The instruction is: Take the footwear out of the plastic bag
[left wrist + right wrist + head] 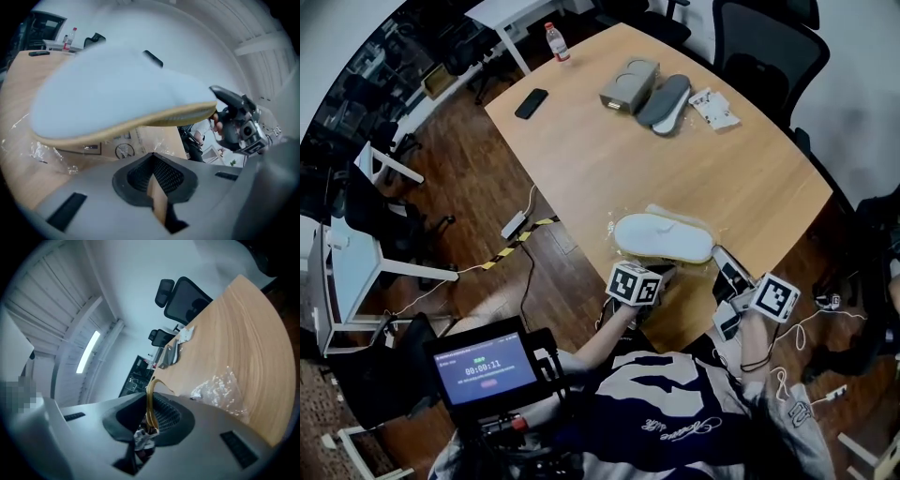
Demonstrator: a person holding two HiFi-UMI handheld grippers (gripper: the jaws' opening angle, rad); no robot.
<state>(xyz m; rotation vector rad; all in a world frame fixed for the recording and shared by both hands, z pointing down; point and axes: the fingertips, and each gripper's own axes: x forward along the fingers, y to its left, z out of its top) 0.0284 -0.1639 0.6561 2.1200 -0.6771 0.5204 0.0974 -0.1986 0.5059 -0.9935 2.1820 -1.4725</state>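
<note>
A white slipper (661,237) with a tan sole lies over a clear plastic bag (623,246) near the table's front edge. In the left gripper view the slipper (117,93) is raised, sole towards me, above the crumpled bag (47,152). My right gripper (719,255) is shut on the slipper's right end; the thin tan sole edge (150,397) sits between its pads. That same gripper (225,101) shows at the slipper's tip in the left gripper view. My left gripper (661,274) is just below the slipper, jaws closed with only a thin slit, apparently pinching the bag's film.
At the table's far end lie a grey pair of slippers (664,100), a grey box (630,84), a small packet (713,108), a phone (531,103) and a bottle (556,42). Office chairs (764,47) stand behind the table (609,159). Cables run over the floor at left.
</note>
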